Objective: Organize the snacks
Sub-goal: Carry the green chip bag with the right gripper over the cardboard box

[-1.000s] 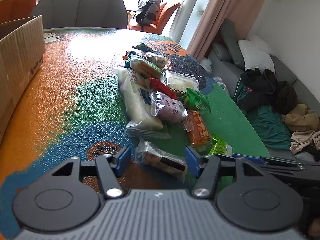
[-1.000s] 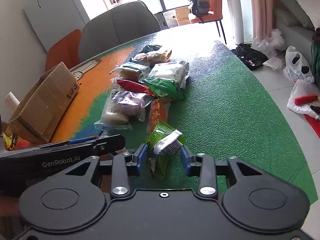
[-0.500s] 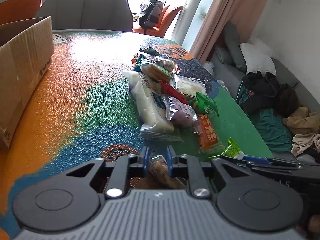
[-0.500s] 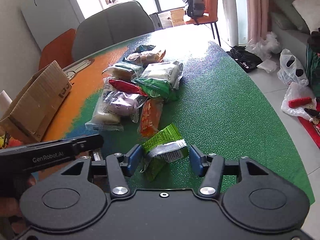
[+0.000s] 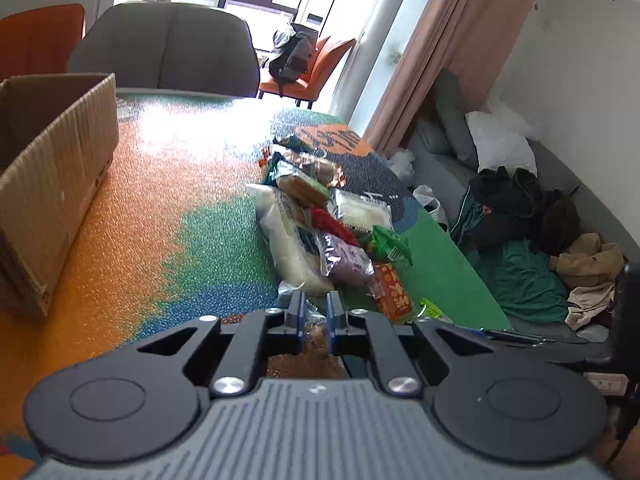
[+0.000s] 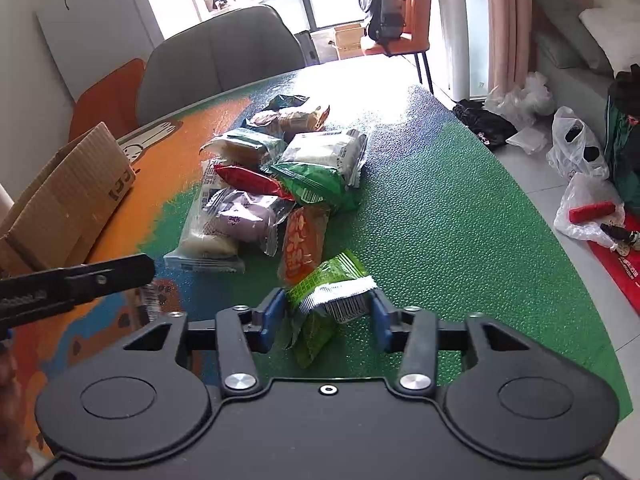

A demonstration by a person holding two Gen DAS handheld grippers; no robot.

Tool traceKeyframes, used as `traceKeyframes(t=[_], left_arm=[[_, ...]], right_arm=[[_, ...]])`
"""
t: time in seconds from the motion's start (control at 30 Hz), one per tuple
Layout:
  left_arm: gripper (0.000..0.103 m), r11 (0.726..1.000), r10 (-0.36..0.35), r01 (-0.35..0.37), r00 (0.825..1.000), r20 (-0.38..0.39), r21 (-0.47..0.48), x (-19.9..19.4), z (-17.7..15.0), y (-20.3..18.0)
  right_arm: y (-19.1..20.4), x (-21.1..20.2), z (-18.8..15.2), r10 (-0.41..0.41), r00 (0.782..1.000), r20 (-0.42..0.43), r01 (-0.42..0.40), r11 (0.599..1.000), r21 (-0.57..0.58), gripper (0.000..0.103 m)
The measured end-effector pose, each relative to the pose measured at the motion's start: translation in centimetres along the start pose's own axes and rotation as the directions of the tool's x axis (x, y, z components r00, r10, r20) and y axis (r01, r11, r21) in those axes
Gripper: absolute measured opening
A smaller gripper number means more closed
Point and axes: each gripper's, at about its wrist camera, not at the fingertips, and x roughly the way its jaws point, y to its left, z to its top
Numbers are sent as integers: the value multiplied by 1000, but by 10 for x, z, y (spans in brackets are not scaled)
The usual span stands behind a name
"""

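L claw (image 5: 316, 322) clamped tight on clear-wrapped brown snack (image 5: 314, 334), just above desk (image 5: 160, 208). R claw (image 6: 326, 318) closing round green packet (image 6: 328, 300) lying on desk; pads look touching.

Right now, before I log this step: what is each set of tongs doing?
Left tongs: shut on a clear-wrapped brown snack.
Right tongs: closing on a crinkled green foil packet.

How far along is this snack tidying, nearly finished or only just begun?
Barely begun. Nothing visibly sorted yet; what shows of the cardboard box looks empty. The left hand-held gripper is shut on a clear-wrapped snack; the right hand-held gripper is closing on a green packet. The snack pile still waits on the table.
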Motion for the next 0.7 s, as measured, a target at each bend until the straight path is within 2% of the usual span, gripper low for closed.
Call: traceKeyframes(t=[0.13, 0.37, 0.7], left_arm=[[10, 1000, 13, -13, 1000, 29, 9, -14, 5, 1], [10, 999, 34, -36, 998, 55, 26, -31, 15, 6], [10, 996, 84, -88, 991, 106, 33, -60, 34, 27]], right_arm=[[4, -11, 1, 11, 1000, 27, -11, 1000, -6, 29], [20, -30, 10, 53, 997, 62, -51, 998, -31, 29], [64, -29, 30, 126, 990, 68, -118, 988, -102, 29]])
